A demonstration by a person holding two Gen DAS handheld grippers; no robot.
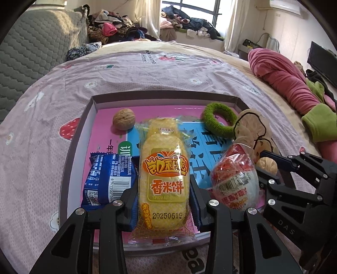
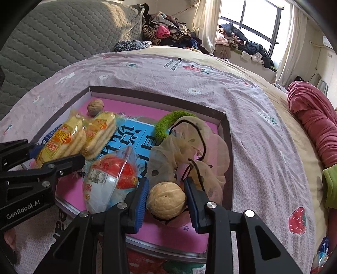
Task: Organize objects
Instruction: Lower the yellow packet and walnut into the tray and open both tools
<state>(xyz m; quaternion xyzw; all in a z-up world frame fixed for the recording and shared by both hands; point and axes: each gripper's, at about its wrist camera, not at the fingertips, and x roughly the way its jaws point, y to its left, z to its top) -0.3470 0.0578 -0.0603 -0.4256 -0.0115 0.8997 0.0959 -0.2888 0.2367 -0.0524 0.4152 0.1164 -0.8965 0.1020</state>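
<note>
The left tool [image 1: 163, 202] clamps a yellow rice-cracker pack [image 1: 163, 179] (dated wrapper) over the shallow box [image 1: 71, 147].

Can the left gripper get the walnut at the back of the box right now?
Probably not yet. The left gripper is shut on the yellow rice cracker pack, so its jaws are full. The far walnut lies uncovered in the box.

Daylight enters the window [image 1: 190, 11] beyond the bed [image 1: 147, 69]. A grey quilted headboard [image 1: 35, 48] stands left of it.
</note>
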